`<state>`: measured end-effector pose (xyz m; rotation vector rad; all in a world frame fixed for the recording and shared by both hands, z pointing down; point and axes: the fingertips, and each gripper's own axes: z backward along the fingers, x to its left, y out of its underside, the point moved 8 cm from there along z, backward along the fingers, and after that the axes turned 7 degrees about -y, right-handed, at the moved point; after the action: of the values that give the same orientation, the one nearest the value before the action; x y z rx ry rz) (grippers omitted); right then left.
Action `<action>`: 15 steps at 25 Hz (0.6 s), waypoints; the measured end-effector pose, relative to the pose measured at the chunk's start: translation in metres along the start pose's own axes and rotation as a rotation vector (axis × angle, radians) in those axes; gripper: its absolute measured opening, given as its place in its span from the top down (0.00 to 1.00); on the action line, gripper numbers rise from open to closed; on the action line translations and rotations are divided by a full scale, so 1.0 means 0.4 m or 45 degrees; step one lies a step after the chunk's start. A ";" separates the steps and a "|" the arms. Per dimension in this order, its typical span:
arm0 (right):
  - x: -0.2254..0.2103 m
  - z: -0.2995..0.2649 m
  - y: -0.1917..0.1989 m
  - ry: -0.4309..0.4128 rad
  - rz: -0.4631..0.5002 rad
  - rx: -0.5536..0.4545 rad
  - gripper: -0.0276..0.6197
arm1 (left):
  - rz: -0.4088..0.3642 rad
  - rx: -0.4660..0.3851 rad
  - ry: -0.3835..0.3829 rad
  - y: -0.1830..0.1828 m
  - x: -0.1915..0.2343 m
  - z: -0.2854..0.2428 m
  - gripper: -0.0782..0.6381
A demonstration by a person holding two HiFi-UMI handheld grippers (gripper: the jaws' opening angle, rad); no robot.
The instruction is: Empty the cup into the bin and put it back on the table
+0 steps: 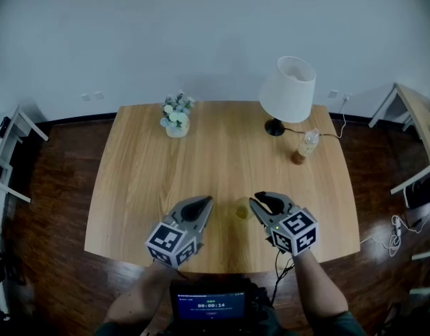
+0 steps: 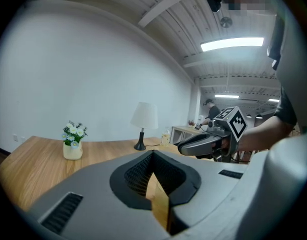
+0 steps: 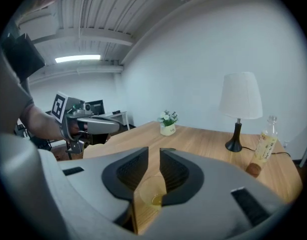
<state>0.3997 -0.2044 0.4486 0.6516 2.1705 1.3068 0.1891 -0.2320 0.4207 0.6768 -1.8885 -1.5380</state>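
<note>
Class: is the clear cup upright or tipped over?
Upright: the cup stands on the table, its round open rim facing up.

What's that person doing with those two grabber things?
A person holds two grippers low over a wooden table. A small clear cup stands near the front edge, between them. The right gripper has its jaws a little apart and points at the cup without squeezing it. The left gripper is shut and empty. A lamp, a bottle and a pot of flowers stand at the back.
</note>
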 end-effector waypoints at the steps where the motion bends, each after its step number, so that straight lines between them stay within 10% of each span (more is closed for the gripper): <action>1: -0.004 -0.003 0.007 -0.001 -0.003 0.006 0.84 | -0.007 0.015 0.001 0.007 -0.001 -0.004 0.88; 15: -0.036 -0.045 0.064 -0.036 -0.015 0.081 0.77 | 0.031 0.095 -0.030 0.079 -0.001 -0.031 0.88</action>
<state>0.4021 -0.2145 0.4813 0.6768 2.1970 1.2197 0.1982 -0.2338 0.4533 0.6689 -1.9733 -1.4729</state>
